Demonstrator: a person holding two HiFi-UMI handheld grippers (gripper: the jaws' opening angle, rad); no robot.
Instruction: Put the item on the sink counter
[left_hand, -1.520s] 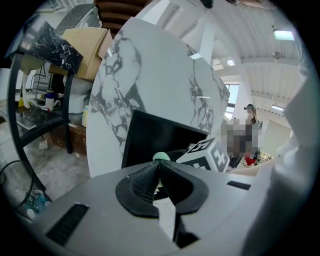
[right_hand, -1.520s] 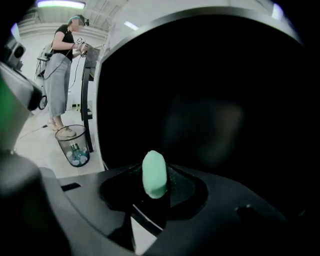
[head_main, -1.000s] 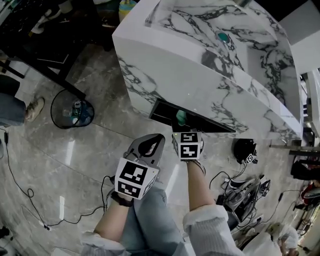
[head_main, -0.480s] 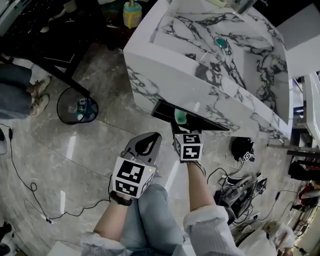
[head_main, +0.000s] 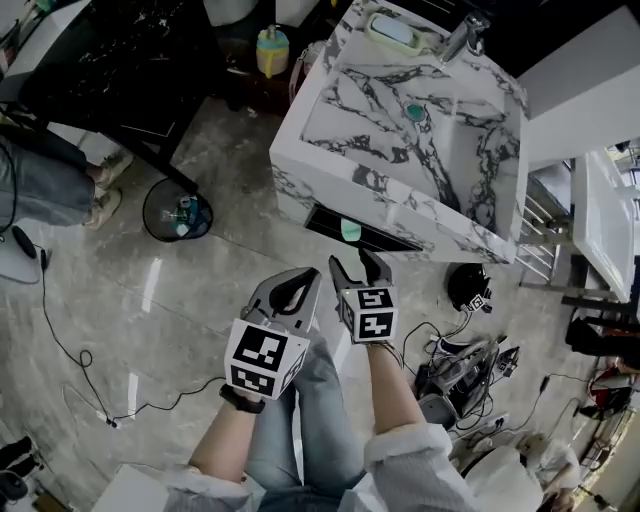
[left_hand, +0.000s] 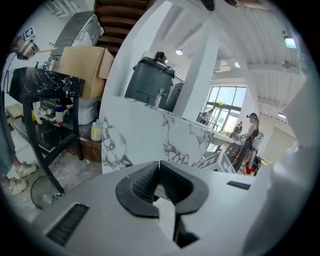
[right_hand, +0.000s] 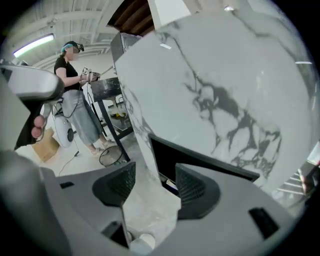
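Note:
The white marble sink counter (head_main: 300, 150) stands ahead, with a basin, a green drain (head_main: 413, 112) and a faucet (head_main: 462, 35). Under its front runs a dark shelf slot (head_main: 385, 238) that holds a small green item (head_main: 350, 231). My right gripper (head_main: 355, 265) is a little short of that slot, open, with nothing between its jaws. In the right gripper view the slot (right_hand: 200, 157) shows just beyond the spread jaws of my right gripper (right_hand: 155, 172). My left gripper (head_main: 310, 278) hangs beside it, shut and empty; its fingertips (left_hand: 159, 165) touch.
A round waste bin (head_main: 176, 215) sits on the grey floor to the left, by a black table (head_main: 120, 60) and a yellow bottle (head_main: 272, 50). A person's feet (head_main: 105, 185) are at the far left. Cables and gear (head_main: 470, 290) lie to the right.
My right gripper has drawn back from the shelf slot, and its jaws now show spread apart. The view has pulled back, so more of the sink shows. The left gripper has barely moved.

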